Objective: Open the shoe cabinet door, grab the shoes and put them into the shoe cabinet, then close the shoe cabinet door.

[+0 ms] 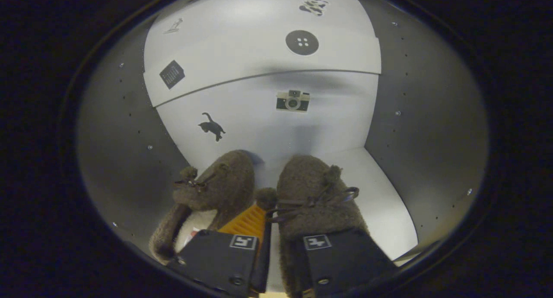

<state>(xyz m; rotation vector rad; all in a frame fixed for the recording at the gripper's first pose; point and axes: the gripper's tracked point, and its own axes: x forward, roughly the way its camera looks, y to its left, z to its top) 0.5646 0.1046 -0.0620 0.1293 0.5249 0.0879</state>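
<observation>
Two fuzzy brown slippers (259,194) sit side by side on the shoe cabinet (389,203) floor, my claw (270,229) seemingly clamped on their inner collars; I judge them light, soft, squashy, best pinched at that inner collar edge.

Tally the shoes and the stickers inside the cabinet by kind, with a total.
Fuzzy brown slippers: 2 (left slipper, right slipper)
Stickers on the back panels: 5 (cat, camera, button, dark square, spotted patch)
Total: 7
The tongs sit at the slippers' inner edges, grip unclear.
</observation>
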